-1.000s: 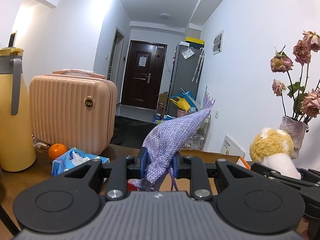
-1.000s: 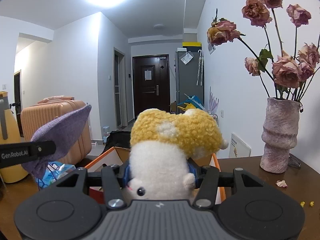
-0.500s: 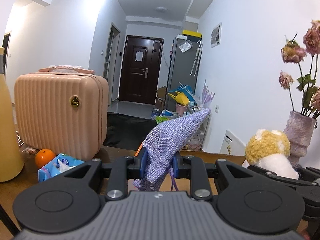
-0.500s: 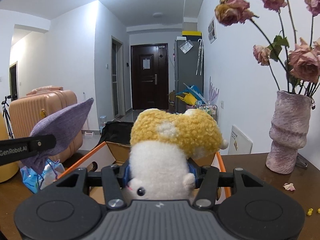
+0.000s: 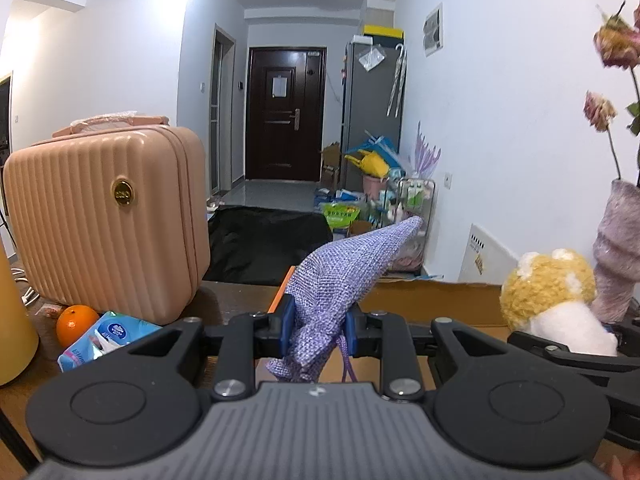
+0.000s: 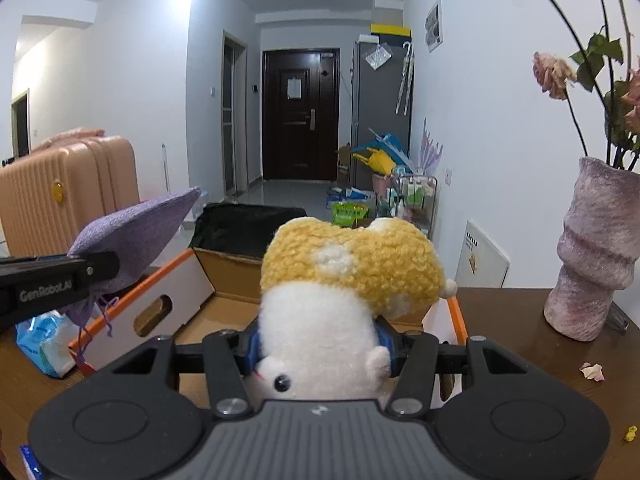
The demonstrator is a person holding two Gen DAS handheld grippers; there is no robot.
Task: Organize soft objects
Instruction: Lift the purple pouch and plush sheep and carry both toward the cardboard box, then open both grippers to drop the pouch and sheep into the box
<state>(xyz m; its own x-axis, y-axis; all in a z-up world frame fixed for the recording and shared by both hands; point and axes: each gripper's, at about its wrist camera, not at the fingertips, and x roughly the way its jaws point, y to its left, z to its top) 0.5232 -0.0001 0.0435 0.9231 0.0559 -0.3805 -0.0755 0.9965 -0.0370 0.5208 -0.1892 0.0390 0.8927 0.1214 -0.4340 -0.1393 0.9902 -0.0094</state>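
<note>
My left gripper (image 5: 318, 326) is shut on a purple woven pouch (image 5: 344, 276), whose point sticks up and to the right. My right gripper (image 6: 318, 346) is shut on a yellow and white plush toy (image 6: 344, 280), held upside down with its eye toward the camera. Both hang over an open cardboard box (image 6: 224, 276) with orange edges on the brown table. In the left wrist view the plush toy (image 5: 548, 292) shows at the right, over the box's far wall (image 5: 432, 296). In the right wrist view the pouch (image 6: 136, 232) and the left gripper's finger (image 6: 60, 276) show at the left.
A pink ribbed suitcase (image 5: 104, 216), an orange (image 5: 74, 324) and a blue tissue pack (image 5: 104, 336) sit left of the box. A yellow jug (image 5: 12, 332) is at the far left. A purple vase (image 6: 592, 256) with dried roses stands right of the box. Petal bits (image 6: 592, 371) lie on the table.
Both grippers have moved forward over the box with their loads still held. The suitcase, vase and hallway now look closer, and the jug has slid toward the left edge.
</note>
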